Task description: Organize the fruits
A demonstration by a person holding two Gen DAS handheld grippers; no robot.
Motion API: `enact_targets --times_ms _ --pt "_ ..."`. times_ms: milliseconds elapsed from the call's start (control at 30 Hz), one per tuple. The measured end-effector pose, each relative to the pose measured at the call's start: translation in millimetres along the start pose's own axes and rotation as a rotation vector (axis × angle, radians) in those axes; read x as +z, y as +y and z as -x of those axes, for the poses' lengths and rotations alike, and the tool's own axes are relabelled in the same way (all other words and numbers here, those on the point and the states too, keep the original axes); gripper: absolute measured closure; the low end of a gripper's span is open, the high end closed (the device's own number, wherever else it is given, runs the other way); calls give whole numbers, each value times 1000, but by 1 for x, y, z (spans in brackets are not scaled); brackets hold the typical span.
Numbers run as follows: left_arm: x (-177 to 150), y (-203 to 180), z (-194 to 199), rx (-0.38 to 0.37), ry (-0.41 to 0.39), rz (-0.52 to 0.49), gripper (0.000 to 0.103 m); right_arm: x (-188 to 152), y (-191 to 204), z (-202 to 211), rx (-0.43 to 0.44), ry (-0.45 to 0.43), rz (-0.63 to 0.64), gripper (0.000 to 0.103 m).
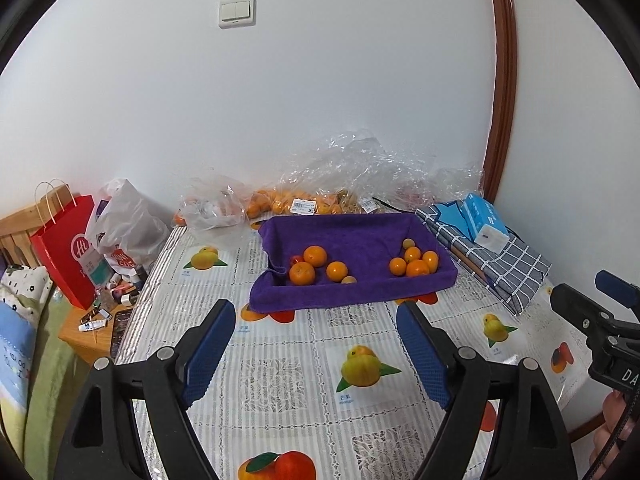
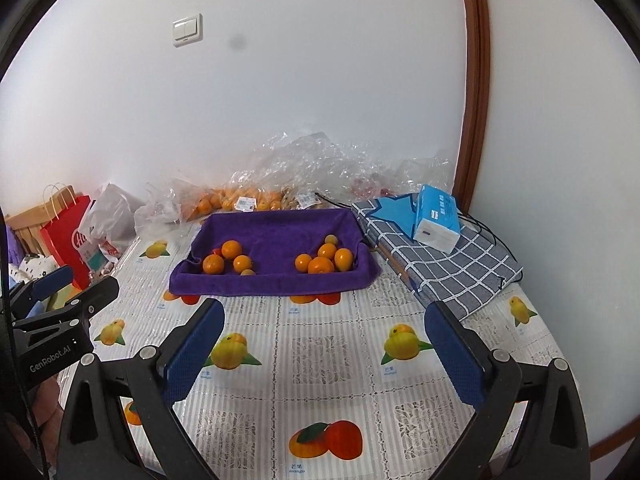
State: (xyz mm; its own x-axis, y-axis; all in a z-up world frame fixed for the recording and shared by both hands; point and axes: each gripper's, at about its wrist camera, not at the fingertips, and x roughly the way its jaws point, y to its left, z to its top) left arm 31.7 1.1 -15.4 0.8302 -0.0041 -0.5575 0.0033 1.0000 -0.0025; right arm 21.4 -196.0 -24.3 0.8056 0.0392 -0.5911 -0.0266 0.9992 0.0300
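A tray lined with a purple towel [image 1: 360, 236] [image 2: 280, 228] stands at the back of the table. In it lie two groups of oranges: a left group [image 1: 314, 266] [image 2: 228, 258] and a right group [image 1: 416, 262] [image 2: 324, 260], each with a small pale fruit beside it. My left gripper [image 1: 316, 316] hangs open over the tablecloth, well short of the tray, with nothing between its blue pads. My right gripper [image 2: 324, 316] is open wide, also short of the tray and empty. Each gripper shows at the edge of the other's view.
Clear plastic bags with more oranges [image 1: 280, 202] [image 2: 236, 200] lie against the wall behind the tray. A folded checked cloth [image 2: 444, 260] with a blue tissue pack [image 2: 436, 216] sits at the right. A red paper bag [image 1: 68, 248] and clutter stand left of the table.
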Motion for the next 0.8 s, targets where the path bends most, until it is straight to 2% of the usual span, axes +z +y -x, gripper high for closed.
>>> enact_targets --times_ms 800 --pt "0 0 4 -2 -8 4 21 -3 -6 2 -1 0 -9 4"
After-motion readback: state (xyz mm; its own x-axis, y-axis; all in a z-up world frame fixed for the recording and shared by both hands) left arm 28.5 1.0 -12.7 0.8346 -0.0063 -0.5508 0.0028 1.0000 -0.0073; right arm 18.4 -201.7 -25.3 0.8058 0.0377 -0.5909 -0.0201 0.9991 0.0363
